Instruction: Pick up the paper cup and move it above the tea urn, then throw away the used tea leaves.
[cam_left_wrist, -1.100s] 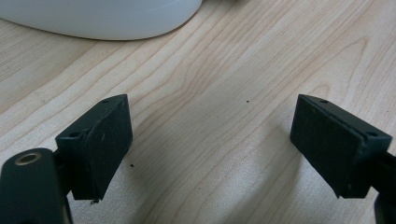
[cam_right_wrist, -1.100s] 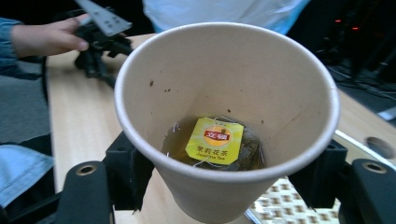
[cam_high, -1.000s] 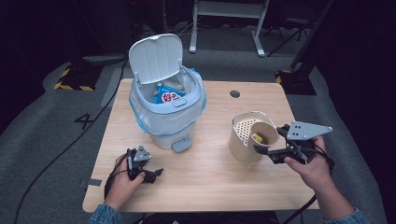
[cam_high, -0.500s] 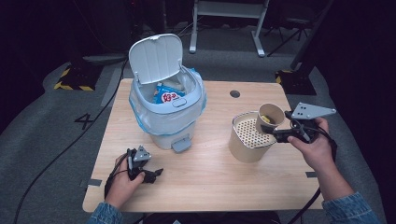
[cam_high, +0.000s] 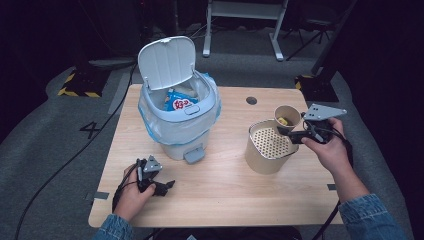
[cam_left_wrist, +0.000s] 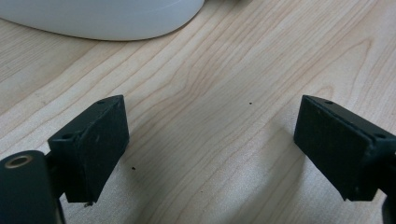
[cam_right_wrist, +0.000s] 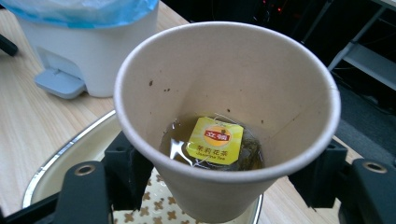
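One paper cup (cam_right_wrist: 224, 116) gripped in right tongs (cam_high: 289, 131); left tongs (cam_left_wrist: 210, 149) wide, nothing between

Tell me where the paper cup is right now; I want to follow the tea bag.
In the high view the paper cup is at the table's right, held in the right gripper over the strainer pot's far rim, right of the bin.

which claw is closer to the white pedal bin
Left. The left claw rests on the table just in front of the bin; the right claw holds a paper cup farther off, over the strainer pot.
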